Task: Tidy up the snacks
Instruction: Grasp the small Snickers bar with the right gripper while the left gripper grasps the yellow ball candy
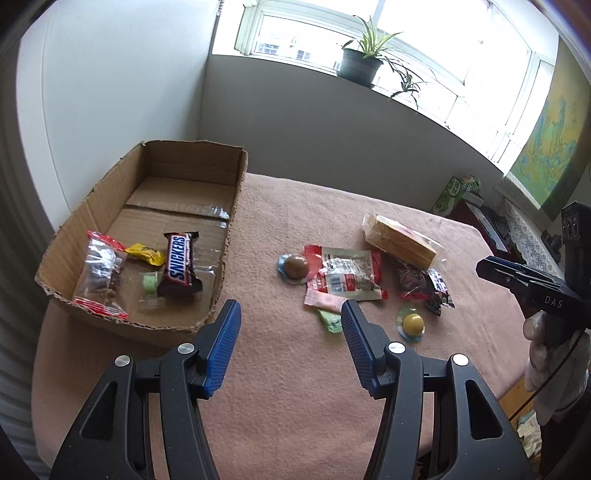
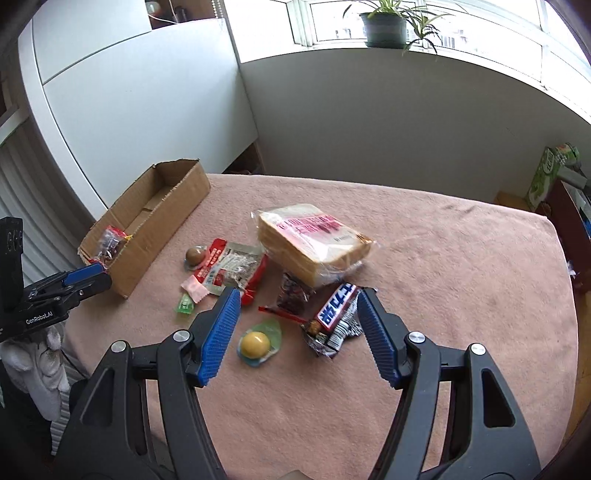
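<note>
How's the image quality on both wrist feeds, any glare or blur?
Left wrist view: the window is blown out white, straight edges bow from the fisheye, the snacks are sharp. Right wrist view: the same bright window, with the bread pack slightly smeared by motion.

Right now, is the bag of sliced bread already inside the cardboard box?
No, the bag of sliced bread lies on the pink cloth, well apart from the cardboard box.
</note>
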Tool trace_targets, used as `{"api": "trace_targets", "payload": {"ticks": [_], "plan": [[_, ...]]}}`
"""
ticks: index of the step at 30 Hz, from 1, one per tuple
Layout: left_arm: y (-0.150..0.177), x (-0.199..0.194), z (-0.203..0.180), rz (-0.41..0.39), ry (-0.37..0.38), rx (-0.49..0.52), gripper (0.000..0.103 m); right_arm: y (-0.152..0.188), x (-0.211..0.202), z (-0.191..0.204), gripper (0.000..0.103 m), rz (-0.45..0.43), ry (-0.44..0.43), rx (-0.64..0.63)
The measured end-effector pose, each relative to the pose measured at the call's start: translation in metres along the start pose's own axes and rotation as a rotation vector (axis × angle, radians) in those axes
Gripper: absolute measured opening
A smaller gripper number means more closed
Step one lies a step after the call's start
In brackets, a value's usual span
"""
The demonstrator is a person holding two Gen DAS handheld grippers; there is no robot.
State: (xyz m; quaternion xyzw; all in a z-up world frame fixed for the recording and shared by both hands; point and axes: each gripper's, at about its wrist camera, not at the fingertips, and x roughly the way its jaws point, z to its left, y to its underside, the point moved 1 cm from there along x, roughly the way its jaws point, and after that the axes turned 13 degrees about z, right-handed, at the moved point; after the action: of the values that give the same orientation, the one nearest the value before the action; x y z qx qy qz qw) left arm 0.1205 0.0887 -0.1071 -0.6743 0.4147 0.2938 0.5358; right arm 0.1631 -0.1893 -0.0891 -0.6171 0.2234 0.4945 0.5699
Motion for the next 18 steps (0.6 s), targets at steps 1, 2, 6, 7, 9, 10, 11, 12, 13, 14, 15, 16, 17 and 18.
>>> {"api": "trace_targets", "payload": {"ticks": [1, 2, 6, 7, 9, 10, 11, 12, 13, 14, 15, 16, 17, 18], "plan": [[0.003, 0.004, -0.003, 0.011, 0.005, 0.003, 0.056, 0.005, 0.002, -0.006, 0.068, 0.006, 0.006, 0.015], [0.004, 0.008, -0.006, 0.022, 0.007, 0.008, 0.056, 0.009, 0.004, -0.012, 0.068, 0.016, 0.006, 0.031], [0.011, 0.021, -0.023, 0.060, 0.021, 0.042, 0.056, 0.018, 0.015, -0.035, 0.068, 0.051, -0.025, 0.107], [0.013, 0.024, -0.029, 0.067, 0.022, 0.057, 0.056, 0.019, 0.018, -0.041, 0.068, 0.056, -0.033, 0.130], [0.015, 0.027, -0.041, 0.077, 0.035, 0.085, 0.056, 0.018, 0.024, -0.046, 0.068, 0.064, -0.051, 0.151], [0.016, 0.029, -0.048, 0.080, 0.041, 0.099, 0.056, 0.017, 0.027, -0.046, 0.068, 0.071, -0.056, 0.150], [0.016, 0.031, -0.054, 0.083, 0.048, 0.114, 0.056, 0.015, 0.030, -0.046, 0.068, 0.078, -0.056, 0.151], [0.016, 0.033, -0.060, 0.087, 0.055, 0.131, 0.056, 0.013, 0.033, -0.047, 0.068, 0.085, -0.059, 0.151], [0.016, 0.036, -0.067, 0.092, 0.057, 0.148, 0.056, 0.011, 0.036, -0.048, 0.068, 0.093, -0.067, 0.156], [0.017, 0.039, -0.073, 0.097, 0.060, 0.162, 0.055, 0.008, 0.040, -0.049, 0.068, 0.104, -0.076, 0.165], [0.017, 0.043, -0.079, 0.103, 0.066, 0.176, 0.055, 0.005, 0.043, -0.050, 0.067, 0.116, -0.086, 0.175], [0.016, 0.046, -0.084, 0.107, 0.072, 0.189, 0.055, 0.001, 0.048, -0.052, 0.064, 0.129, -0.094, 0.185], [0.016, 0.048, -0.089, 0.112, 0.074, 0.201, 0.055, -0.002, 0.052, -0.053, 0.062, 0.145, -0.096, 0.192], [0.016, 0.051, -0.094, 0.117, 0.077, 0.214, 0.054, -0.005, 0.057, -0.054, 0.060, 0.161, -0.094, 0.197]]}}
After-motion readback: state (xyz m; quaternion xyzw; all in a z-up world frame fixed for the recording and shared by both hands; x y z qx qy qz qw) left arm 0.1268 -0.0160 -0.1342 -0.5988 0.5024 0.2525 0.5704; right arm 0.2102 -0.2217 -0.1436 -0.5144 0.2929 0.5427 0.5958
